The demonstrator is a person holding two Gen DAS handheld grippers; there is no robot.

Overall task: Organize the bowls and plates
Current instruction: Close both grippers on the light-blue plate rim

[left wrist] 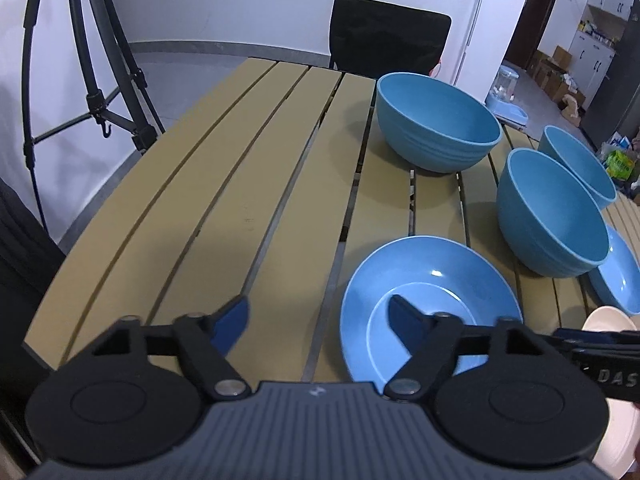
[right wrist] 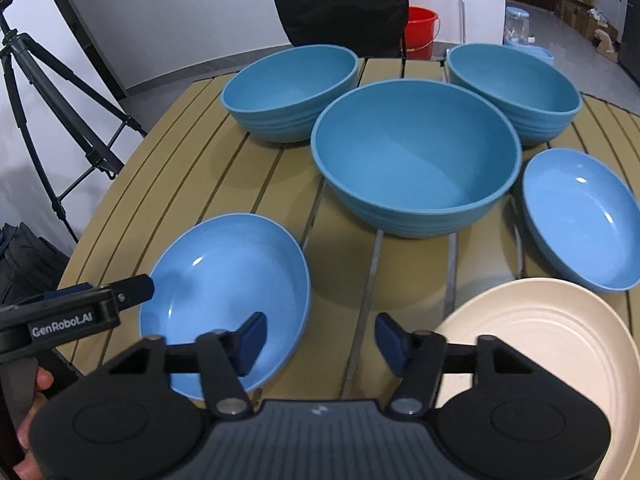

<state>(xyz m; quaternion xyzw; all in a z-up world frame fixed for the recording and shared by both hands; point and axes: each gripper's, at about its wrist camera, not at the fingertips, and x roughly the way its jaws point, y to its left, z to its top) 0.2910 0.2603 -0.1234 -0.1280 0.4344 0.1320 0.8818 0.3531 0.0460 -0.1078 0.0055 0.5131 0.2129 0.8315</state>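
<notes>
Both grippers over table point(right wrist: 260, 168), nothing held.
Left gripper point(left wrist: 318, 326) and right gripper point(right wrist: 320, 340) jaws apart, straddling blue plate point(right wrist: 224, 292) rim.

cream plate point(right wrist: 552, 344) cut off by right edge, chair point(right wrist: 344, 8) legs hidden behind bowls, tripod point(left wrist: 80, 52) top cropped

I count three deep blue bowls point(right wrist: 416, 160), two shallow blue plates point(right wrist: 226, 300) at lower left and right edge, and one cream plate point(right wrist: 540, 344) at lower right.
</notes>
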